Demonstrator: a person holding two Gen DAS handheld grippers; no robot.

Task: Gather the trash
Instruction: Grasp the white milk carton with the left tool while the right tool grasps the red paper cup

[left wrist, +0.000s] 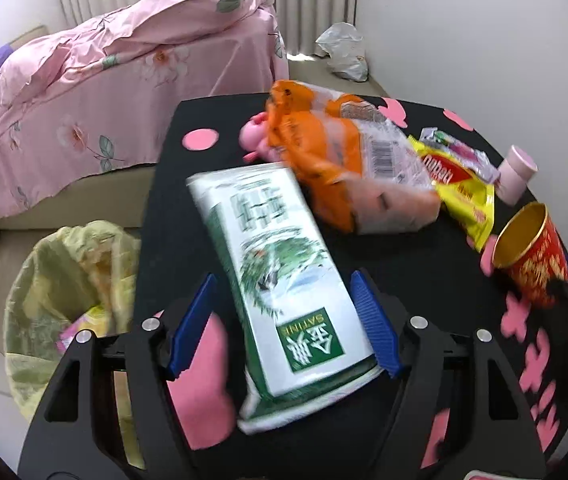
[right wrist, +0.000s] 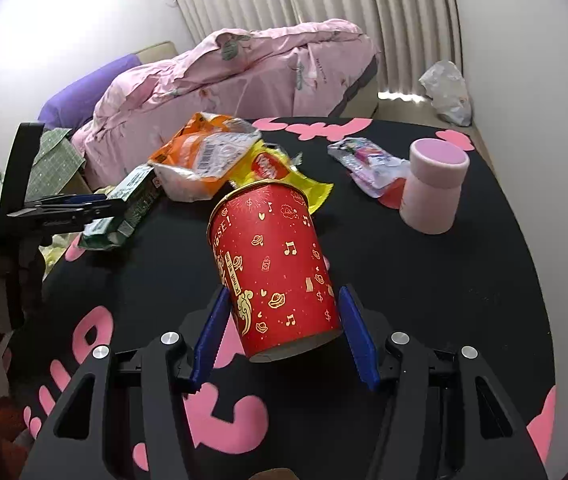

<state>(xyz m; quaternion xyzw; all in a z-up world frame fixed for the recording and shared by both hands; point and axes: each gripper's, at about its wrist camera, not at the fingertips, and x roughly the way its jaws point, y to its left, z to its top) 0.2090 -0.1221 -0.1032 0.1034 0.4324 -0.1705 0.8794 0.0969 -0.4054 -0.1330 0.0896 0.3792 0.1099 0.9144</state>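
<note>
My left gripper (left wrist: 284, 324) has its jaws wide apart around a green and white tissue pack (left wrist: 280, 280); the right pad touches it and a gap shows on the left. The pack hangs above the black table (left wrist: 172, 168), tilted. The same gripper (right wrist: 96, 204) shows at the left of the right wrist view, with the pack (right wrist: 132, 204). My right gripper (right wrist: 284, 332) is shut on a red paper cup (right wrist: 276, 268), tilted above the table (right wrist: 463, 300). The cup also shows in the left wrist view (left wrist: 531, 252).
A bin lined with a yellow bag (left wrist: 72, 300) stands left of the table. On the table lie an orange bag (left wrist: 343, 160), a yellow wrapper (left wrist: 463, 196), a small foil wrapper (right wrist: 367, 164) and a pink cylinder (right wrist: 431, 188). A pink-covered bed (left wrist: 104, 92) is behind.
</note>
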